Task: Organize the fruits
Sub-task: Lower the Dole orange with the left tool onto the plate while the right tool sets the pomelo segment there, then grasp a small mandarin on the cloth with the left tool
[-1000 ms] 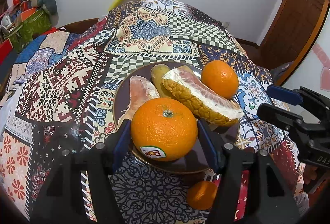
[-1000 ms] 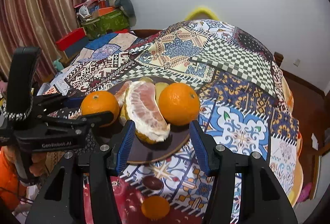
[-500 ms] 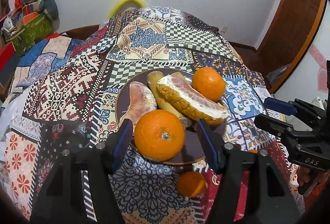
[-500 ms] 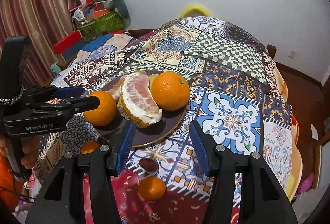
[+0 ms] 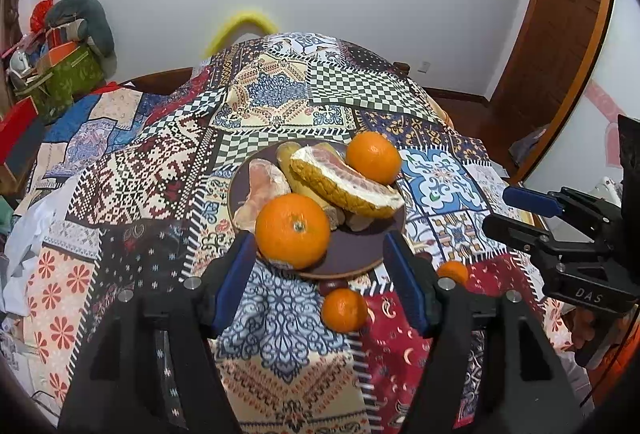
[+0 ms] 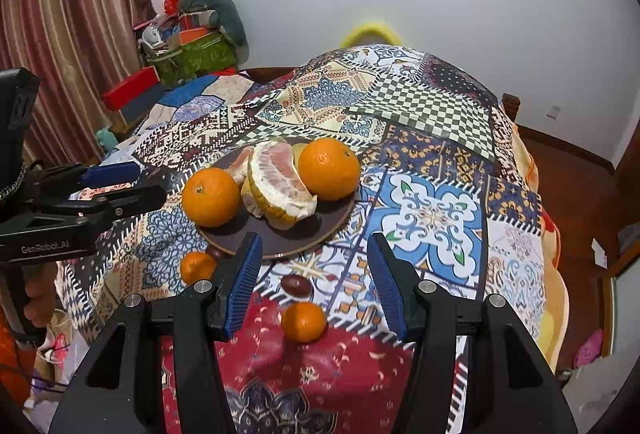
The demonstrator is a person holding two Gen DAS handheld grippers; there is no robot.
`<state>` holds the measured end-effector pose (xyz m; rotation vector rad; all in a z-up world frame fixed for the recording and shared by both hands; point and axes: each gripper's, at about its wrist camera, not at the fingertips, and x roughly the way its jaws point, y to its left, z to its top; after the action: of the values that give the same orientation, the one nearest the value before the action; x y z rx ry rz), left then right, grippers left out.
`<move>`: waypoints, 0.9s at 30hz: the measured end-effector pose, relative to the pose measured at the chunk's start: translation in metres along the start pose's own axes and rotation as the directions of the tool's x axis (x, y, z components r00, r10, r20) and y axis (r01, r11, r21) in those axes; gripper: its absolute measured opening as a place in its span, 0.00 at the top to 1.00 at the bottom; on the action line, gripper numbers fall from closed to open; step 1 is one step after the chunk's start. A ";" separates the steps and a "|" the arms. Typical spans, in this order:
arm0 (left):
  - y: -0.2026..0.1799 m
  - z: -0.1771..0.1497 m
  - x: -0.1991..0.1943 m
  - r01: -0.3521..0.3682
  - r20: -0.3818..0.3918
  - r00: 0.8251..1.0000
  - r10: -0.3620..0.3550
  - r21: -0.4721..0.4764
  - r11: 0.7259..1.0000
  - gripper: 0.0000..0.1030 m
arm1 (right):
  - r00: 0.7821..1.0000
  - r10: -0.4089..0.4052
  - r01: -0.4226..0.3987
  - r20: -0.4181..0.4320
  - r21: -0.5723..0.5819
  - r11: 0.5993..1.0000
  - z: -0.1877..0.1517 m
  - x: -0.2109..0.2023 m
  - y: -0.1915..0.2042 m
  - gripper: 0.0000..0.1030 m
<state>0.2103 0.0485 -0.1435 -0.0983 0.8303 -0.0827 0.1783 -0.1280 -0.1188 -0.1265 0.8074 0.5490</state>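
Observation:
A dark brown plate on the patchwork cloth holds two large oranges, one near and one far, and pomelo pieces. Two small mandarins lie on the cloth in front of the plate, one and another, with a dark red date between them. My left gripper is open and empty, just short of the near orange. My right gripper is open and empty above the date and a mandarin.
The table's edges drop away on the left and right. A stack of boxes and bags stands at the back left by a striped curtain. A wooden door is at the right. A yellow chair back rises behind the table.
My left gripper has let go of the large orange, which now rests on the plate, and has drawn back. My right gripper has also pulled back and up, bringing the mandarins into view.

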 end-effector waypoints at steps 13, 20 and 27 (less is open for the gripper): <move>-0.004 -0.035 0.007 0.015 -0.080 0.997 -0.016 -0.006 1.000 0.36 | 0.998 0.011 -0.010 -0.065 0.010 1.000 -0.030 0.006 0.005 0.51; -0.014 -0.051 0.027 0.037 -0.125 0.992 -0.036 0.011 0.999 0.36 | 0.994 0.036 -0.031 -0.105 0.048 0.998 -0.046 0.019 0.002 0.51; -0.021 -0.058 0.048 0.008 -0.154 0.988 -0.004 0.027 1.000 0.38 | 0.990 0.042 -0.035 -0.135 0.052 0.998 -0.053 0.033 -0.001 0.52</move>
<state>0.1988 0.0191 -0.2152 -0.0687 0.9826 -0.1084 0.1626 -0.1318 -0.1790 -0.1034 0.9572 0.5610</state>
